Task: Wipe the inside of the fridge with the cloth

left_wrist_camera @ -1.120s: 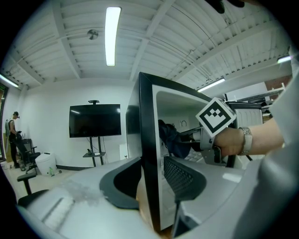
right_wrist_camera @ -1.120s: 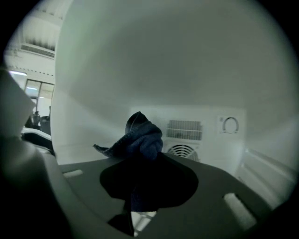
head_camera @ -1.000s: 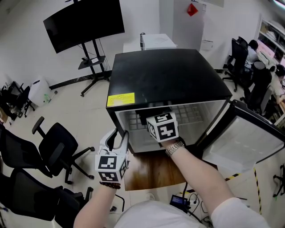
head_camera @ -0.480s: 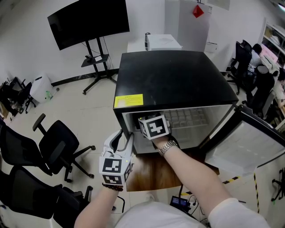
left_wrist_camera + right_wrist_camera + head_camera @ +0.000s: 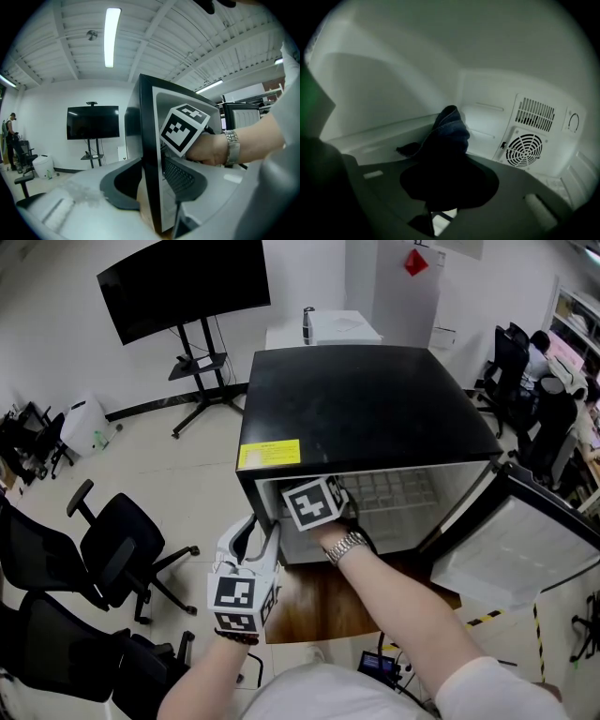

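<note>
Right claw (image 5: 446,187) clamped on the dark cloth (image 5: 451,129), bunched at frame centre inside the fridge (image 5: 384,79). Cloth judged light, soft and floppy; best held by its gathered middle. Left claw (image 5: 152,185) pinches the fridge's front wall edge.

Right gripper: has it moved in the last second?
Yes. In the head view the right gripper, holding the cloth, has shifted left along the fridge mouth, closer to the yellow label.
</note>
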A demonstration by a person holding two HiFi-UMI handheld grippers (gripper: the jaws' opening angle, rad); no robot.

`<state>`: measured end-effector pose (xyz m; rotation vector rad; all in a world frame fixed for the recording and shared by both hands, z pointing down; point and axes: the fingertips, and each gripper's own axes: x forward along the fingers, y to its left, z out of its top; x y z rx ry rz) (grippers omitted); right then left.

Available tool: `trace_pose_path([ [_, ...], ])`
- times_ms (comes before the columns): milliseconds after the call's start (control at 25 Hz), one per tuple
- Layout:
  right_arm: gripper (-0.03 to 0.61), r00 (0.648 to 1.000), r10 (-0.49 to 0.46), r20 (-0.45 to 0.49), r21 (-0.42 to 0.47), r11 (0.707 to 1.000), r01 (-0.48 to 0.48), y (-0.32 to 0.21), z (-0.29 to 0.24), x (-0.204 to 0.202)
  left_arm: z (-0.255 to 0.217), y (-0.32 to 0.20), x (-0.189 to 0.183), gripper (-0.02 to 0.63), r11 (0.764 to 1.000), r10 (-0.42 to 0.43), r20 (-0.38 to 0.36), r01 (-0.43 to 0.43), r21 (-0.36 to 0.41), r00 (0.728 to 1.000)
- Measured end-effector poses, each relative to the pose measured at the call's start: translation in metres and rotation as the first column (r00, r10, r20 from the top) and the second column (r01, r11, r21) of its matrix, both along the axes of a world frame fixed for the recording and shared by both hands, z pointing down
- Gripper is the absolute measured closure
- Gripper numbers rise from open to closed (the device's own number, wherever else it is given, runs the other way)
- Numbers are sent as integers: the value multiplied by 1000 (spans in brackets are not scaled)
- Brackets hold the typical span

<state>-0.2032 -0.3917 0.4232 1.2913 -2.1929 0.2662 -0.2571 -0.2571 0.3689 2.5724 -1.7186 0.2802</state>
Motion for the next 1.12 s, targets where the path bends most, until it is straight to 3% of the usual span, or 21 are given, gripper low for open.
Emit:
trace_pose_path([
  [320,485,999,6,-34,75,997,-4,-7,-11,15,-2,0,-1,471,1000,-6,-4,6,2,1000],
  [1120,485,992,116,-55,126,986,-108,-15,-21,99,0,-1,-2,471,999,-34,-8,34,-3,999],
])
